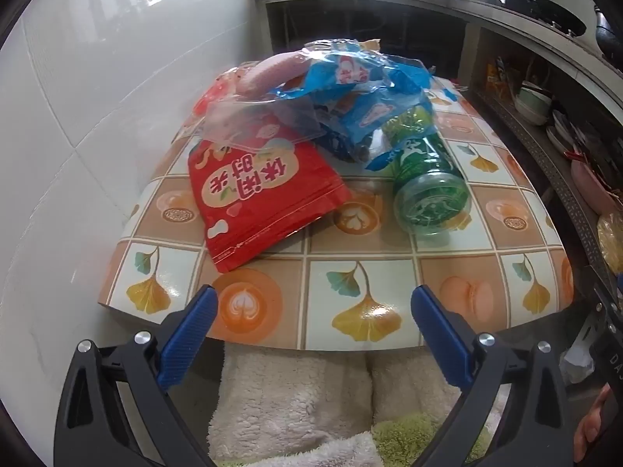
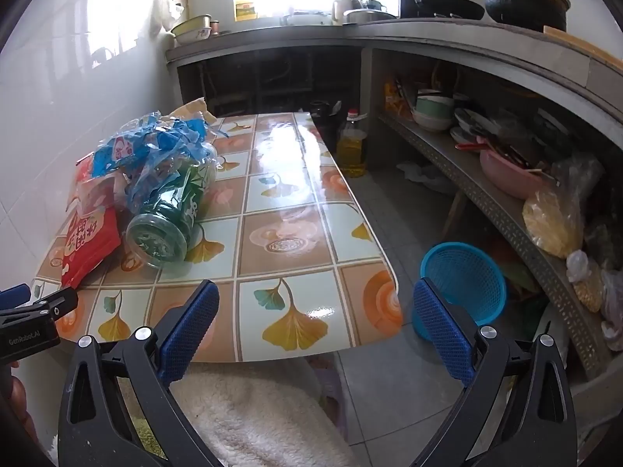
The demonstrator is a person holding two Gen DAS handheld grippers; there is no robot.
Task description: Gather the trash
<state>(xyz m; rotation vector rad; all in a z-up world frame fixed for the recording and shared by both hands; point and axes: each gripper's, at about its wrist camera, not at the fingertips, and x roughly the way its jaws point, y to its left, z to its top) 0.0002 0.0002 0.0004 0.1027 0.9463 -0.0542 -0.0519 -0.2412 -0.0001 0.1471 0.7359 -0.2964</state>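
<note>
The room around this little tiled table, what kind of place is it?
Most likely a home kitchen. A counter carries a dark wok and pots, a shelf below holds stacked bowls, and a bottle of cooking oil stands on the floor.

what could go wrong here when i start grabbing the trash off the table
1. The green bottle lies on its side, partly under the blue wrappers; a nudge could roll it off the table.
2. The wrappers overlap the red snack bag, so pulling one piece may drag others along.
3. The blue basket sits on the floor beside the table, so a drop could miss it.
</note>
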